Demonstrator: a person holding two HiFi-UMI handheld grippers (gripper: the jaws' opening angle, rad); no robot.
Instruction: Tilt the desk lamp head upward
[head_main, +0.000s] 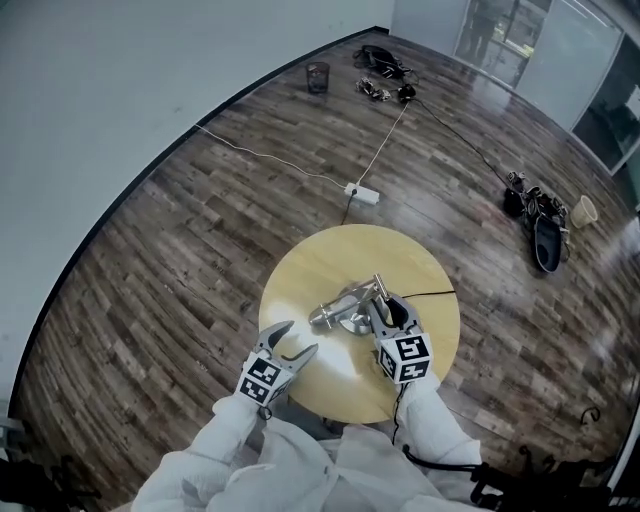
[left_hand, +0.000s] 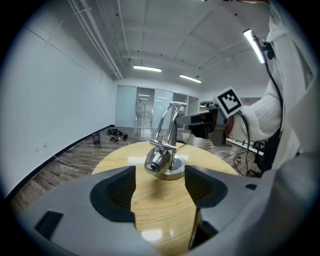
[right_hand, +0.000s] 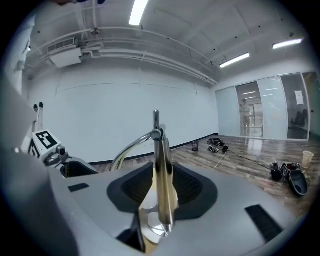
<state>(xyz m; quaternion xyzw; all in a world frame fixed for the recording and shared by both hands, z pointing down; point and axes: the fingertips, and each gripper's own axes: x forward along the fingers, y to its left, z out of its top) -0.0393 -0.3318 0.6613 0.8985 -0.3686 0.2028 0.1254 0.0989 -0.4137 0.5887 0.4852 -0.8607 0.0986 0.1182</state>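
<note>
A chrome desk lamp stands on the round yellow table (head_main: 300, 265). Its base (head_main: 352, 324) is near the middle, and its head (head_main: 325, 318) hangs low, pointing toward the table's left front. In the left gripper view the lamp head (left_hand: 156, 161) faces me just above the base (left_hand: 172, 173). My left gripper (head_main: 297, 340) is open at the table's front left edge, short of the head, with nothing between its jaws (left_hand: 160, 186). My right gripper (head_main: 390, 312) is shut on the lamp's upright stem (right_hand: 162, 175). The curved arm (right_hand: 129, 148) bends off to the left.
The lamp's black cord (head_main: 435, 294) runs off the table's right side. On the wood floor lie a white power strip (head_main: 363, 193) with its cable, a dark cup (head_main: 318, 76), a cable bundle (head_main: 385, 62), dark gear (head_main: 540, 215) and a paper cup (head_main: 584, 211).
</note>
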